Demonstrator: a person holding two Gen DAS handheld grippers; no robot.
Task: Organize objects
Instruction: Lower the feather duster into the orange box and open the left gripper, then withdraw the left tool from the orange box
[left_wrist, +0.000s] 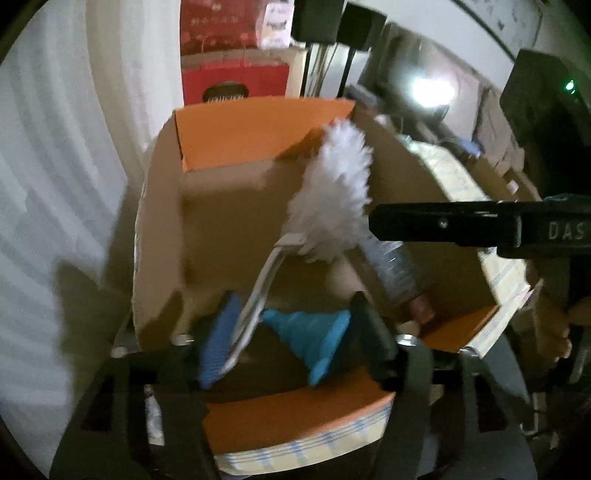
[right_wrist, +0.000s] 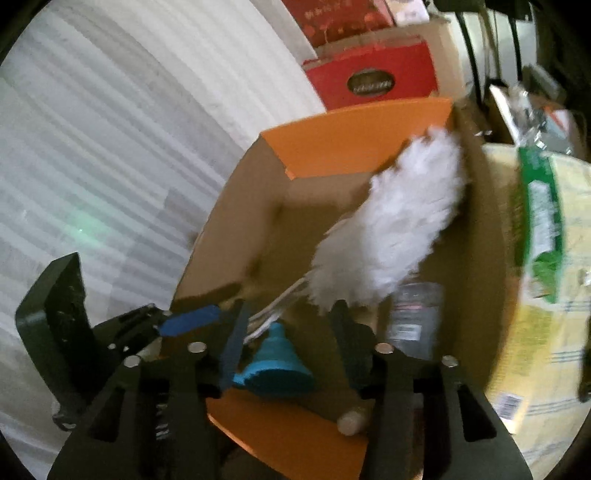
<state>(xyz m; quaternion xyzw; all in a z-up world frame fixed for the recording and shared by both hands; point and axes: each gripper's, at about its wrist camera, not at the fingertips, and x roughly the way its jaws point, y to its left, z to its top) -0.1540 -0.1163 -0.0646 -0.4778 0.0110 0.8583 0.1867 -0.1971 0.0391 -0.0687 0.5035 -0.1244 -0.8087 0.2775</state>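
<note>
A cardboard box (left_wrist: 221, 206) with orange flaps stands open below both grippers. Inside it lies a white fluffy duster (left_wrist: 332, 192), its white handle (left_wrist: 258, 295) slanting down beside the blue pad of my left gripper (left_wrist: 291, 332). That gripper is open, and the pads do not press on the handle. A blue funnel (left_wrist: 310, 332) and a clear bottle (left_wrist: 395, 269) lie on the box floor. My right gripper (right_wrist: 290, 338) is open over the funnel (right_wrist: 273, 365), with the duster (right_wrist: 391, 229) ahead of it and the bottle (right_wrist: 413, 317) to its right. Its black finger (left_wrist: 443, 223) reaches in from the right.
Red cartons (left_wrist: 236, 81) stand behind the box. A white ribbed surface (left_wrist: 55, 166) fills the left side. A yellow and green pack (right_wrist: 543, 221) lies to the right of the box (right_wrist: 236, 229). A hand (left_wrist: 554, 332) holds the right gripper.
</note>
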